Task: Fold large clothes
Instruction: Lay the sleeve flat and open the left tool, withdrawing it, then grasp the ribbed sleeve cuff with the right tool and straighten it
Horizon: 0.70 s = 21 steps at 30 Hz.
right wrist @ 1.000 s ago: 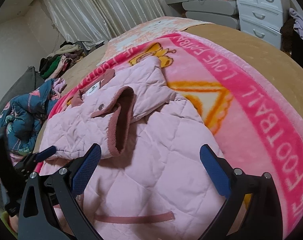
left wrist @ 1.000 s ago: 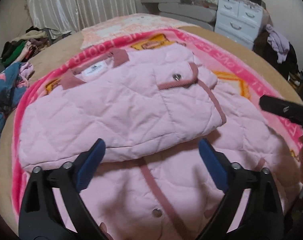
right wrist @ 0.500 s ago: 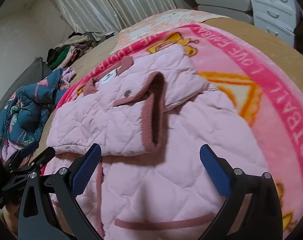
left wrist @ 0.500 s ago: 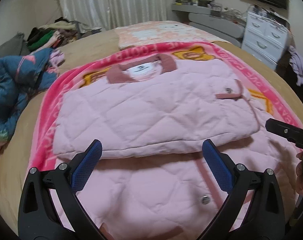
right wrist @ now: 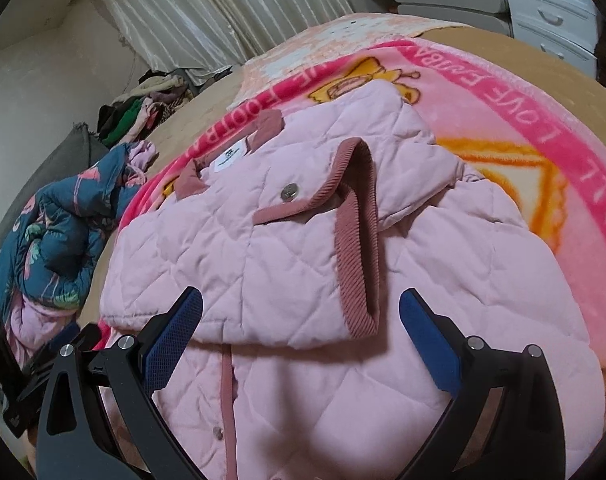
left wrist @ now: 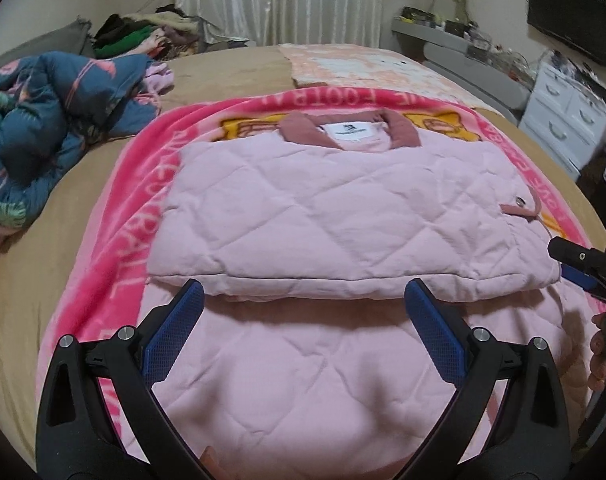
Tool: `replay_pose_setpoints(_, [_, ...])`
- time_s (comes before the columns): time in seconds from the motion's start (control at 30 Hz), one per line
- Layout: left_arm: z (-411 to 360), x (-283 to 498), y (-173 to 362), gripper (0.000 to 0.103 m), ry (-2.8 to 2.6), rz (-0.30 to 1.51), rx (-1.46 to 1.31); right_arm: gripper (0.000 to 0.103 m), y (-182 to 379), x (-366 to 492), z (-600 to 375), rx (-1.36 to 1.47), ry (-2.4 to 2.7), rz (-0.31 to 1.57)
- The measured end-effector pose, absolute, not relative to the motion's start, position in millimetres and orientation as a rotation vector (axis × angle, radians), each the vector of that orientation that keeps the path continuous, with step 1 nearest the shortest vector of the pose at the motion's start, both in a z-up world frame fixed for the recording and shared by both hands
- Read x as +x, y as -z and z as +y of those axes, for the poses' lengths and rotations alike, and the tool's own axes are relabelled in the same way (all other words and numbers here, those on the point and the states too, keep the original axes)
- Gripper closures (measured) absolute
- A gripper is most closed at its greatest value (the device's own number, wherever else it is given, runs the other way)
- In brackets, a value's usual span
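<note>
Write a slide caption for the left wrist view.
Open left gripper above a half-folded pink quilted jacket on a pink blanket.

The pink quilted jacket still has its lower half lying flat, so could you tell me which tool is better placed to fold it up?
Probably the left tool: it hangs open, centred over the pink quilted jacket, facing the fold edge squarely. The right tool sits off to one side.

Quilted matt cloth jacket (ribbed cuff, shiny metal snap) on a fleecy blanket.
</note>
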<state>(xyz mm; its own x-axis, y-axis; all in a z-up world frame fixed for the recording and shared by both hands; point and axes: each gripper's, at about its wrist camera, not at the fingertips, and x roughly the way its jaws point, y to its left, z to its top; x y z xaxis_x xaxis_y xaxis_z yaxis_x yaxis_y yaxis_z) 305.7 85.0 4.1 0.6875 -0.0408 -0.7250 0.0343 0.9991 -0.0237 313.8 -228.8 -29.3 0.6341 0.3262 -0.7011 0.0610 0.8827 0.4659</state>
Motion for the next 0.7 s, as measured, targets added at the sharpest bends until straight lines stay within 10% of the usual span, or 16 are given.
replay_pose_setpoints(0.27, [118.3, 310.4, -3.6, 0.009, 0.012, 0.801, -0.091, 0.026, 50.3, 322.8, -230.7, 0.543, -0.143, 0.897])
replay_pose_setpoints(0.5, [129.7, 319.2, 2.3, 0.009, -0.003, 0.799, -0.096, 0.078, 43.2, 320.8, -224.9, 0.462, -0.136, 0.839])
replay_pose_setpoints(0.7, [135.3, 324.9, -1.0, 0.009, 0.007, 0.789, -0.126, 0.084, 0.1, 323.1, -204.1, 0.321, -0.235, 0.728])
